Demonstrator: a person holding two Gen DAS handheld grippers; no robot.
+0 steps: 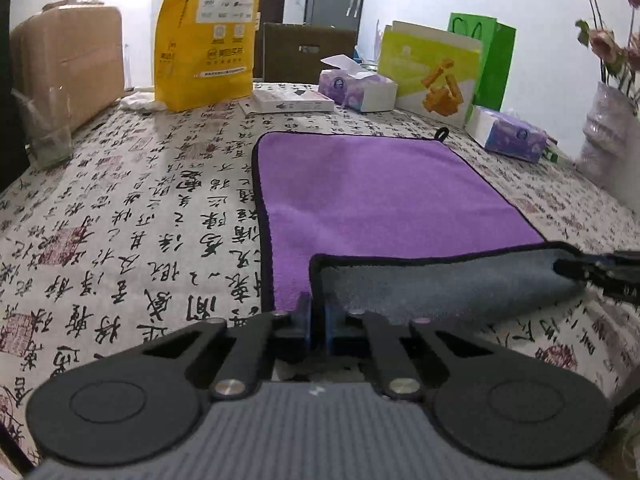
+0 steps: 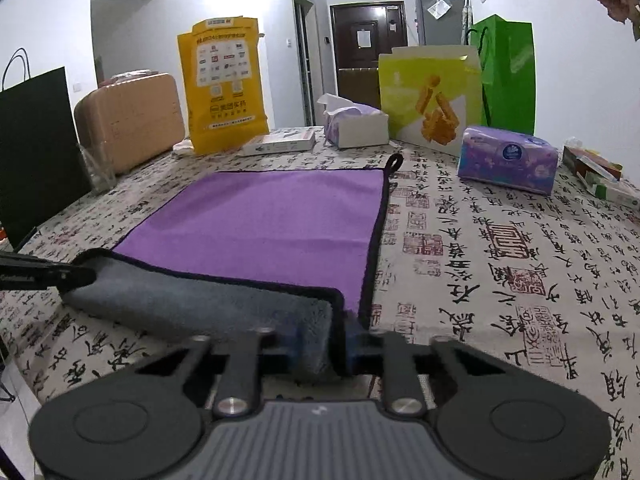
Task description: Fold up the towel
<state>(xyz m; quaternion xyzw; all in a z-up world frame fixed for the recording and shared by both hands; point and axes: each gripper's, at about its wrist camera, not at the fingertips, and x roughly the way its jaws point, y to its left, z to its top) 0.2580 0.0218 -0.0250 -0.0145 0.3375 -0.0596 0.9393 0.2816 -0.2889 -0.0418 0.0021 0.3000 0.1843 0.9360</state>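
A purple towel [image 1: 380,192] with a grey underside and black trim lies on the table; it also shows in the right wrist view [image 2: 264,220]. Its near edge is lifted and turned over, showing the grey side [image 1: 440,284]. My left gripper [image 1: 318,316] is shut on the near left corner. My right gripper [image 2: 340,340] is shut on the near right corner. Each gripper shows at the edge of the other's view, the right one [image 1: 592,270] and the left one [image 2: 60,274]. A hanging loop [image 2: 395,160] sits at the towel's far right corner.
The tablecloth [image 1: 140,220] has calligraphy print. At the back stand a yellow bag [image 1: 208,32], a tan suitcase [image 1: 72,64], tissue packs [image 1: 356,86] [image 2: 508,158], a snack box [image 2: 432,100], a green bag [image 2: 508,72] and a flat white box [image 1: 292,102]. A black bag [image 2: 36,152] stands left.
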